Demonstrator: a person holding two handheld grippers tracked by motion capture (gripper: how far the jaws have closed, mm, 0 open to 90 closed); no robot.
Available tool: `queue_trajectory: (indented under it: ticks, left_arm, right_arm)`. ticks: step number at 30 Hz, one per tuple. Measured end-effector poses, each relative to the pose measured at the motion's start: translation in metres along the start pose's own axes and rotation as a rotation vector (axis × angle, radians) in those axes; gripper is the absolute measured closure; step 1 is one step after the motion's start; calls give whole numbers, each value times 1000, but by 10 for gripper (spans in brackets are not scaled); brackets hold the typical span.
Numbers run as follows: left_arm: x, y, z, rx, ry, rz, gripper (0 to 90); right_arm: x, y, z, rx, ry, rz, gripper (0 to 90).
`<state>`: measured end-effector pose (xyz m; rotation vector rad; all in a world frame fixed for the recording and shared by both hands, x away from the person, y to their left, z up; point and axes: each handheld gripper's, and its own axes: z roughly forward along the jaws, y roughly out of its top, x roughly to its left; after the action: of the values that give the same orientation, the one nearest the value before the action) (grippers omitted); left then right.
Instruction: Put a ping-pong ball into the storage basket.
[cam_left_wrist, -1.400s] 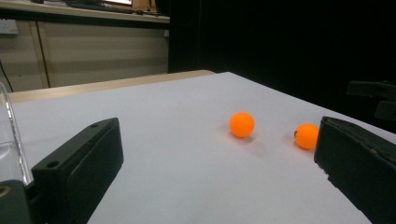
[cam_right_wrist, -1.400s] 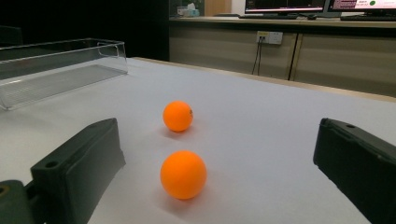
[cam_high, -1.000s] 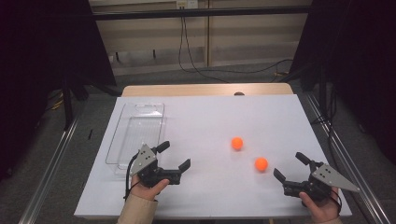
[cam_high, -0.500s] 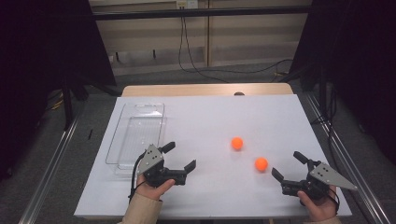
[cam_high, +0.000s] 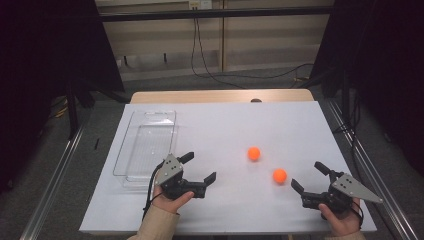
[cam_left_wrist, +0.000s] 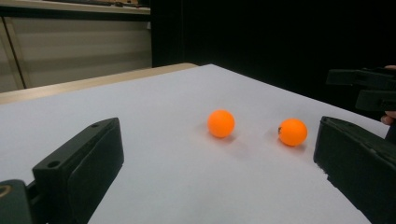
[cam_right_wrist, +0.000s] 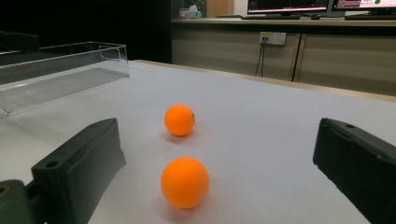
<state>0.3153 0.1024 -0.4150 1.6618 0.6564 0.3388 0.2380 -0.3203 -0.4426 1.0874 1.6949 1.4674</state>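
I hold both tools low over the white table (cam_high: 225, 125), jaws spread wide and empty. My right gripper (cam_high: 310, 179) points at the near orange ball (cam_high: 279, 175), which lies just ahead of it, likely lined up for a first pick. My left gripper (cam_high: 199, 167) waits beside the clear tray (cam_high: 145, 145), facing the far orange ball (cam_high: 254, 153) at mid-table. I count two balls, both loose on the table, one empty tray, two grippers.

In the left gripper view, the right gripper (cam_left_wrist: 369, 88) is cut off at the right edge of the frame. In the right gripper view, the clear tray (cam_right_wrist: 60, 70) runs off the left edge.
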Motion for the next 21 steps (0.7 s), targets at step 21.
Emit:
queue_trajectory:
  ticks: [21]
  left_arm:
    - [-7, 1, 21, 26, -33, 20, 15]
  right_arm:
    - [0, 0, -6, -5, -3, -4, 9]
